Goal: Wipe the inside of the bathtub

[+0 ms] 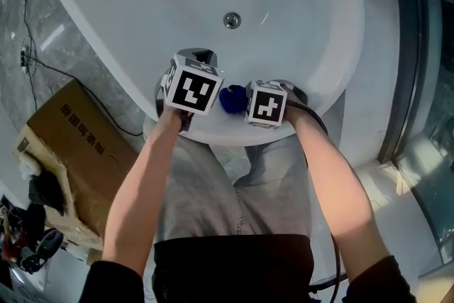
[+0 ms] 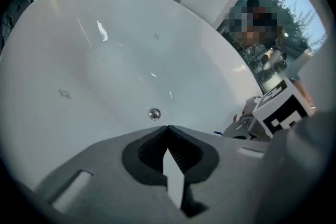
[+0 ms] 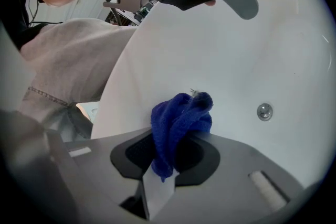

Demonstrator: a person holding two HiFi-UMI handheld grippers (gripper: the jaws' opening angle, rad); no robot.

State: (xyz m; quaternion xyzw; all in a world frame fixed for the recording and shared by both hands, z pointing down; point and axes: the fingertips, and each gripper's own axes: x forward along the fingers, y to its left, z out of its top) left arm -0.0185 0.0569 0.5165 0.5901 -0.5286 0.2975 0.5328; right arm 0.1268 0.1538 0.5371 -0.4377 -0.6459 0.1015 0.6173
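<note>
Blue cloth between right gripper jaws, just inside white bathtub rim.

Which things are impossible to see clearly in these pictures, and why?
- Head view: cloth mostly hidden between the marker cubes.
- Head view: far end of the tub cut off by the top edge.
- Left gripper view: mark on the tub wall, too small to identify.
- Right gripper view: whether cloth touches tub, unclear.
</note>
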